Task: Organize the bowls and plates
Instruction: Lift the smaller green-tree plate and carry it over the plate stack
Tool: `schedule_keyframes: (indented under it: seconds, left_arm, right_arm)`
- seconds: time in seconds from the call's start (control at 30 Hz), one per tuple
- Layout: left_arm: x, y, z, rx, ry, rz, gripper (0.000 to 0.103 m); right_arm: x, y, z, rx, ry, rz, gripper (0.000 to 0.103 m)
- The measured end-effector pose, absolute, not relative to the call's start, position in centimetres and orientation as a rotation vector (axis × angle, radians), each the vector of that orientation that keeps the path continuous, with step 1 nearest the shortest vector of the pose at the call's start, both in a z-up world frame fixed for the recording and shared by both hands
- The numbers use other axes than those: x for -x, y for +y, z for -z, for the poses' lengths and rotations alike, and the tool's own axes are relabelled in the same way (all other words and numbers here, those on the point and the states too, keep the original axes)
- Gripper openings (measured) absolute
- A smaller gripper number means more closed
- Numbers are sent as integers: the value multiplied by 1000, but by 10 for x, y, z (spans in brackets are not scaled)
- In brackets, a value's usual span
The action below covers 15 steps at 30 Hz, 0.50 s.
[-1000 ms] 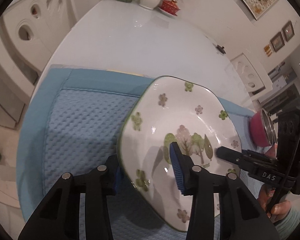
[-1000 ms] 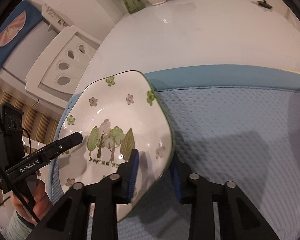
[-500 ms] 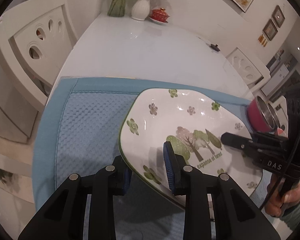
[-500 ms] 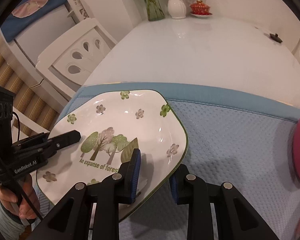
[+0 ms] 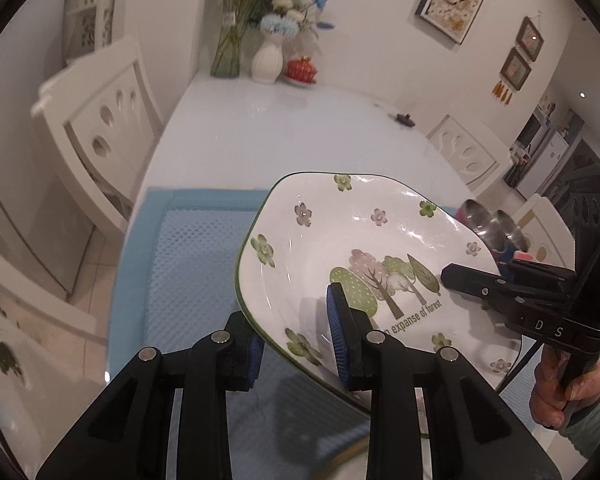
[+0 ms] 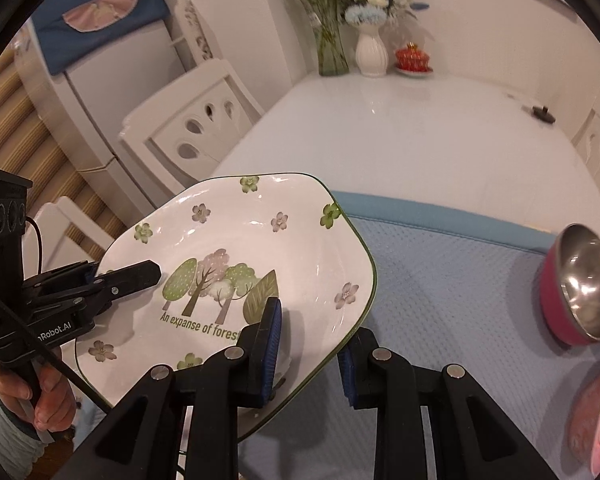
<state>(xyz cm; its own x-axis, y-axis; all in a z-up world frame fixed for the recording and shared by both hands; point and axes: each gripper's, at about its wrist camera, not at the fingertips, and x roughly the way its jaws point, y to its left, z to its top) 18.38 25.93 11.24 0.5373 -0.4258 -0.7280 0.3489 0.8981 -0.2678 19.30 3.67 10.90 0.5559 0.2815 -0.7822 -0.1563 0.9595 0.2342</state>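
Between both claws, the plate (image 5: 364,248) hangs above the surface: left claw (image 5: 296,344) and right claw (image 6: 310,344) each pinch an opposite rim, sharing its weight.

Soft, even indoor light fills both views. Small white glare spots sit on the glossy plate (image 5: 364,240) ahead of the left gripper's fingers and on the white table (image 6: 400,120) beyond. The fisheye bends the chairs and walls at the dark round borders, where detail blurs slightly.
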Motion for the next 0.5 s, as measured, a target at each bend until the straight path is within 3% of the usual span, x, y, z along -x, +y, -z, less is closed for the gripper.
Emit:
schedule_keyframes:
  seconds: [0.2, 0.5]
  left_arm:
    - [-136, 262, -142, 68, 847, 473, 25]
    - [-72, 264, -144, 51, 858, 499, 25]
  right_arm:
    - [-135, 42, -141, -148, 902, -253, 25]
    - [-57, 56, -150, -164, 916, -230, 25]
